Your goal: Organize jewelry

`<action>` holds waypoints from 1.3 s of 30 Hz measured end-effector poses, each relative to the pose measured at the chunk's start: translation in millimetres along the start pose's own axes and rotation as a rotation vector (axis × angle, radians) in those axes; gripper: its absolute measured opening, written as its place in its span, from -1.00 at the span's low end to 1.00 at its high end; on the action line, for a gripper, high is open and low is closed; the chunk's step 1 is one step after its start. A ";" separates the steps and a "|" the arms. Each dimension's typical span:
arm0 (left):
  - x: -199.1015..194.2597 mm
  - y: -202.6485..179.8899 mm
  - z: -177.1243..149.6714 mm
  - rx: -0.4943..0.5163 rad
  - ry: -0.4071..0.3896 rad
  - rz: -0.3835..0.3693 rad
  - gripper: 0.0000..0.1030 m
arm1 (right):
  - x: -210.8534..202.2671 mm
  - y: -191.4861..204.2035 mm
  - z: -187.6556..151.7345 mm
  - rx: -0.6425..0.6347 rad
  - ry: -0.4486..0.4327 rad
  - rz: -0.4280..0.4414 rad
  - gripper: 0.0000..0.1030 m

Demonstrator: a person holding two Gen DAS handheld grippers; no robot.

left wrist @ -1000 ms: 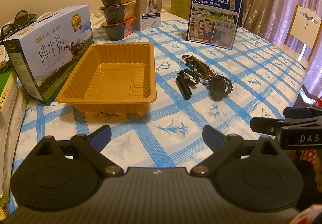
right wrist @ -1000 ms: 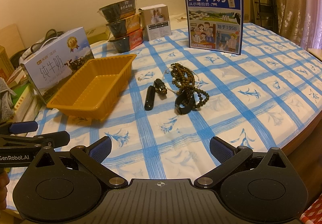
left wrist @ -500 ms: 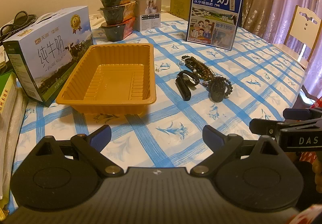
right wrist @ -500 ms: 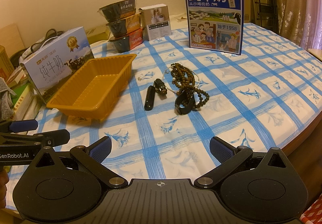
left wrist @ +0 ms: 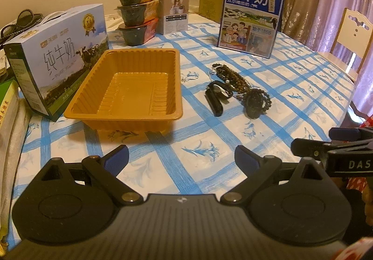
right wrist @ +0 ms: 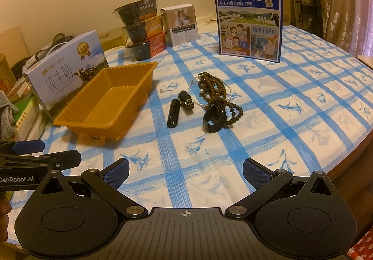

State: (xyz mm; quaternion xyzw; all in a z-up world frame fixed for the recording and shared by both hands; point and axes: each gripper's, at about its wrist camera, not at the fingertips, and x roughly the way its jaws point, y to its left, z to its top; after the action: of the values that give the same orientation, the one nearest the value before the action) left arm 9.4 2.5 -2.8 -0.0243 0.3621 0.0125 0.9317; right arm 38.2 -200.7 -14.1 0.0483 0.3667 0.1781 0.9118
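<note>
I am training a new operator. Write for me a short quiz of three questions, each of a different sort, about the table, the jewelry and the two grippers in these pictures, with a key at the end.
1. True or false: the orange tray already holds some jewelry.
2. Multiple choice: the brown bead strand lies (A) inside the tray, (B) on the checked tablecloth to the right of the tray, (C) on top of the blue milk carton.
3. Fill in: both the left gripper and the right gripper are ____ and hold nothing.

Key: 1 false, the tray is empty. 2 B, beside the black watch and the black band. 3 open.
</note>
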 end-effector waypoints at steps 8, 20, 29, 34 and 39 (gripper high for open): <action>16.7 37.4 -1.4 -0.096 -0.046 0.047 0.87 | 20.2 -7.1 10.1 0.024 -0.009 0.018 1.00; 54.7 112.0 -7.7 -0.219 -0.185 0.196 0.66 | 70.0 -2.5 28.4 -0.021 -0.003 0.011 1.00; 95.7 163.0 -6.9 -0.431 -0.212 0.133 0.45 | 107.3 -0.4 41.7 -0.023 0.028 0.006 1.00; 122.9 172.9 -2.7 -0.453 -0.204 0.130 0.22 | 121.2 -2.0 46.8 -0.014 0.041 0.004 1.00; 145.5 177.7 -2.8 -0.463 -0.188 0.131 -0.21 | 134.3 -1.5 48.3 -0.022 0.058 0.005 1.00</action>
State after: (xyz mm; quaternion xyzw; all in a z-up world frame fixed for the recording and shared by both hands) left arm 107.5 180.6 -109.7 -0.2123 0.2623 0.1576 0.9280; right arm 161.5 -151.6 -66.8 0.0342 0.3909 0.1855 0.9009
